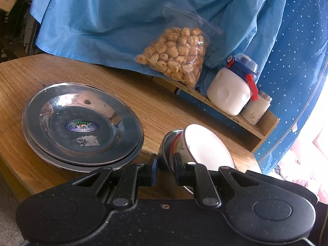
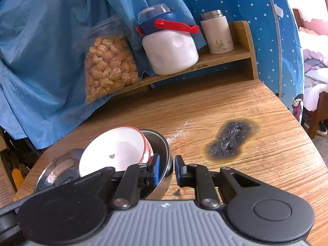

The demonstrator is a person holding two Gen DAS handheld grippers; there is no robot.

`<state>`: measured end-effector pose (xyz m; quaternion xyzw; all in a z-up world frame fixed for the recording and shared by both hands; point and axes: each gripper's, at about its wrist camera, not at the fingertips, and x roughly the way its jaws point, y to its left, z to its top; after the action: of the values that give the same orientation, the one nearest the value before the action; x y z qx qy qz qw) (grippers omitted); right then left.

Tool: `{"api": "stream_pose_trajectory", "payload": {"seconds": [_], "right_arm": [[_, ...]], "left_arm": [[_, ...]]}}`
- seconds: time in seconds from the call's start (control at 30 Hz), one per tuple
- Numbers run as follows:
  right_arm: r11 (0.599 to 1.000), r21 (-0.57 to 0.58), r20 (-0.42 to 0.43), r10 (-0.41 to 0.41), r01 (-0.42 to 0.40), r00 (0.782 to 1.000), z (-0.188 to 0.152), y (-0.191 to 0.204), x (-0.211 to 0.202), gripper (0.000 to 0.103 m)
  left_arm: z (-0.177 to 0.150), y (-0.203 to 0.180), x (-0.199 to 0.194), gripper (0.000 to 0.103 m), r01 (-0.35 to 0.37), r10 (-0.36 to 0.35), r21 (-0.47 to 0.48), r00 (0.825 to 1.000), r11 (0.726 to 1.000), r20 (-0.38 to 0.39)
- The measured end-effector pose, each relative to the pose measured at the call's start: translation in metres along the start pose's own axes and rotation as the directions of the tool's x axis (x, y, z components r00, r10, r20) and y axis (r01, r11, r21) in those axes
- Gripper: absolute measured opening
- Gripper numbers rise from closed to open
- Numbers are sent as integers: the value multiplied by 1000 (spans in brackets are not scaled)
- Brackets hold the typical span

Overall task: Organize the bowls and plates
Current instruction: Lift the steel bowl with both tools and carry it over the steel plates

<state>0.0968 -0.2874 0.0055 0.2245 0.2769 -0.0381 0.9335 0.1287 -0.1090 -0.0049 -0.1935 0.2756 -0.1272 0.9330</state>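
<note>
Nearest in the right wrist view, the right gripper (image 2: pixel 167 168) is clamped on the rim of a steel bowl (image 2: pixel 164 143), one blue pad inside the rim and one outside. A white bowl (image 2: pixel 114 151) with a red rim stripe sits tilted inside it, a small dark mark on its inner wall, too small to read.

In the left wrist view the left gripper (image 1: pixel 165 169) pinches the same pair from the other side, its pads closed on the steel and white rims together.

Left of the bowls lies a stack of steel plates (image 1: pixel 82 123); the top one carries an oval blue sticker with Chinese characters I cannot make out and a scuffed white label below it.

On the wooden table (image 2: pixel 256 153), right of the bowls, is a black scorch mark (image 2: pixel 231 141).

Farther back, a low wooden shelf (image 2: pixel 223 56) holds a bag of snacks (image 2: pixel 108 61), a white jug (image 2: pixel 170 49) with a blue lid and red clasp, and a white tumbler (image 2: pixel 217 34) printed with a faint floral motif. Blue cloth (image 1: pixel 123 10) hangs behind.
</note>
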Motion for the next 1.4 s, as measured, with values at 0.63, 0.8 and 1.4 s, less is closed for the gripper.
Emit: {"api": "stream_pose_trajectory", "payload": {"seconds": [0.63, 0.8, 1.4], "right_arm": [[986, 132, -92, 115, -103, 989, 3, -17, 14, 24], [987, 123, -82, 110, -100, 991, 1, -16, 8, 23], [984, 146, -45, 110, -102, 993, -3, -20, -15, 23]], "left_arm": [[2, 0, 2, 16, 11, -11, 21, 1000, 1000, -8], [1, 0, 0, 15, 12, -11, 30, 1000, 999, -9], [1, -6, -18, 14, 61, -61, 62, 998, 996, 7]]}}
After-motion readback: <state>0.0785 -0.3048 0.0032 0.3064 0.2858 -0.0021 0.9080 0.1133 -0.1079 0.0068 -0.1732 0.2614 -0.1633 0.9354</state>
